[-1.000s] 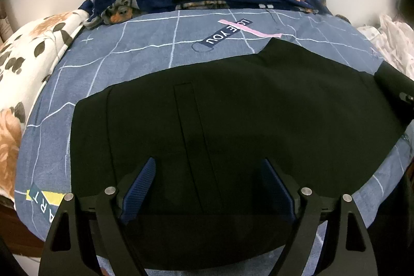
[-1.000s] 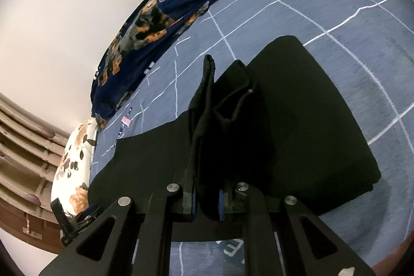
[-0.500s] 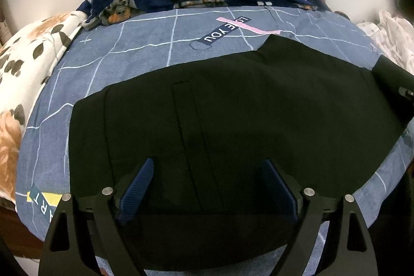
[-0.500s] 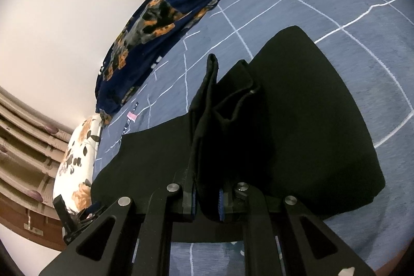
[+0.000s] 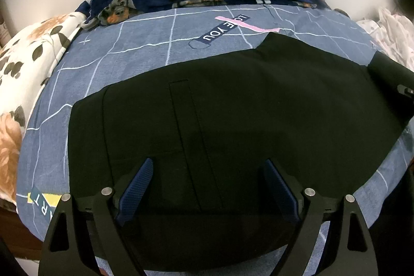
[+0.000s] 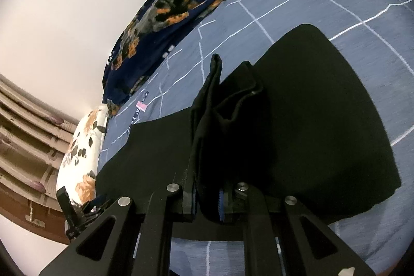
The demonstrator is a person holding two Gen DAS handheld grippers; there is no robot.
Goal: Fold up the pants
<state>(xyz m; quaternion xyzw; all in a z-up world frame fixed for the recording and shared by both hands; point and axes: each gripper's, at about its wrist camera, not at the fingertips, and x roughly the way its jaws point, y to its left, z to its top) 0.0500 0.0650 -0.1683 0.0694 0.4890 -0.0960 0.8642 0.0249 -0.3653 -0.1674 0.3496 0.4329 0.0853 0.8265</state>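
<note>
Your right gripper (image 6: 207,201) pinches a bunched fold of the soft, limp pants (image 6: 323,120). Your left gripper (image 5: 207,188) hangs spread above them; take the near hem.

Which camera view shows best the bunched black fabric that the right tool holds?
The right wrist view: the bunched black fabric of the pants rises clamped between the right tool's blue pads. The left wrist view shows only flat pants under the open left tool.
</note>
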